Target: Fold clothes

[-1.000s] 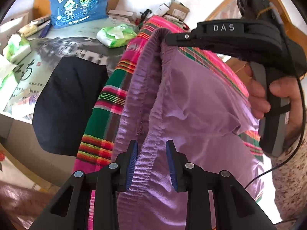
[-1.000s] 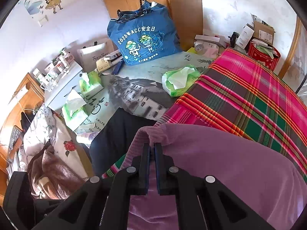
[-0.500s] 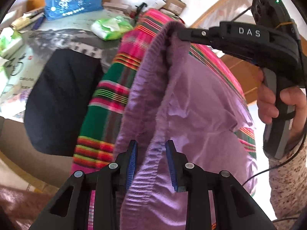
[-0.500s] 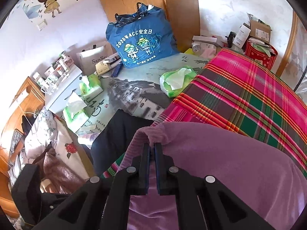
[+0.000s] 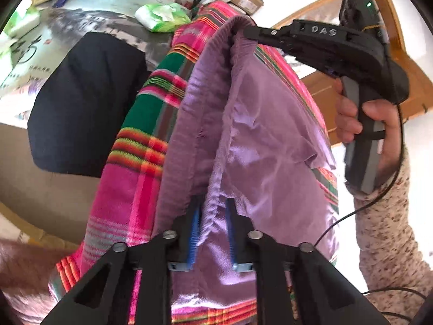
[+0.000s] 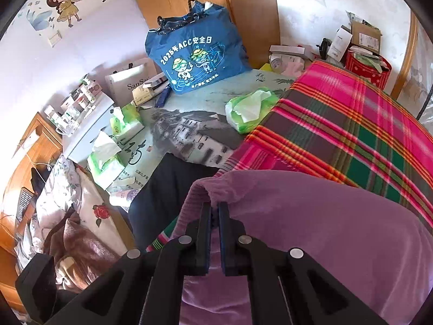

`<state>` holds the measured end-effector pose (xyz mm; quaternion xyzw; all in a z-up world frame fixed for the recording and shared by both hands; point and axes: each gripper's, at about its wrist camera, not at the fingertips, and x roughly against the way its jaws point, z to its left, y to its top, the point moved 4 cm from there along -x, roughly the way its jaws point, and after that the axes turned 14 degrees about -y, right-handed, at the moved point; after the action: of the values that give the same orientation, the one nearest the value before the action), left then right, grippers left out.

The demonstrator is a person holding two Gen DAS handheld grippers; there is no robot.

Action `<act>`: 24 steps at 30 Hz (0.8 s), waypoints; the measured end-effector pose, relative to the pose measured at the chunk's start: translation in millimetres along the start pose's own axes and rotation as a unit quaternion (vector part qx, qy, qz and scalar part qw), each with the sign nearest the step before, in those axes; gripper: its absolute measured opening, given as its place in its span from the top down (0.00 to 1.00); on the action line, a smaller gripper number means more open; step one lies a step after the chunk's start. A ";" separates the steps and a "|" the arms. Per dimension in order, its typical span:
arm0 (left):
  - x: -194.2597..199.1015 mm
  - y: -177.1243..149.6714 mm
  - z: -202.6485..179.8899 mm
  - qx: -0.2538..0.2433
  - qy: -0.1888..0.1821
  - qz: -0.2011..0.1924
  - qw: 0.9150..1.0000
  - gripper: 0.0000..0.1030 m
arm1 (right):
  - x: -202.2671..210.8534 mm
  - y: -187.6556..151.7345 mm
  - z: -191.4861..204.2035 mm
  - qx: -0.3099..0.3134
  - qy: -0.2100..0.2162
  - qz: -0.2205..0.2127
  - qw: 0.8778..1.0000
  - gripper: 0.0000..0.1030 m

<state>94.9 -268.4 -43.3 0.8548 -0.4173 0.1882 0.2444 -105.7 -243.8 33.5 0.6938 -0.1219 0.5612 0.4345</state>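
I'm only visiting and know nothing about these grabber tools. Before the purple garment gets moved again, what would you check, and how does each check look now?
1. Right gripper clamped on the purple garment at its ribbed edge: ok.
2. Left gripper gripping: not ok; its jaws are closing, a garment fold between them.
3. Garment lifted off the plaid blanket: cannot tell.
4. Garment smooth: not ok, creased.
5. Dark garment apart from the purple one: ok.

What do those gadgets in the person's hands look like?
Each tool is matte black plastic with two fingers, blue ribbed pads and silver screws. The right tool has a pistol-style grey handle, white "DAS" lettering, a green light and a trailing black cable. The sleeve is speckled knit.
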 end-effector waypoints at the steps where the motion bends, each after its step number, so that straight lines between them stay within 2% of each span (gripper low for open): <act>1: 2.4 -1.5 1.6 0.005 0.001 -0.005 1.000 0.93 | -2.3 -0.2 2.2 0.000 0.001 0.001 1.000 0.95; 11: 26.0 -8.6 10.7 0.033 0.008 -0.070 0.997 0.96 | -21.7 2.4 25.0 0.003 0.004 -0.002 1.000 0.95; 17: 33.8 -7.4 26.2 0.069 -0.003 -0.088 0.994 0.96 | -32.9 7.8 37.9 -0.002 0.006 -0.004 1.000 0.95; 21: 39.8 -10.0 23.6 0.063 0.020 -0.089 0.994 1.00 | -40.1 8.0 39.2 -0.009 0.008 -0.002 1.000 0.95; 24: 46.6 -15.3 23.2 0.068 0.016 -0.099 0.993 1.00 | -44.7 8.3 39.2 -0.013 0.008 0.002 1.000 0.95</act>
<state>137.0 -302.5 -41.5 0.9032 -0.3133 0.2048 0.2102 -100.0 -291.9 -1.8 0.6833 -0.1268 0.5659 0.4436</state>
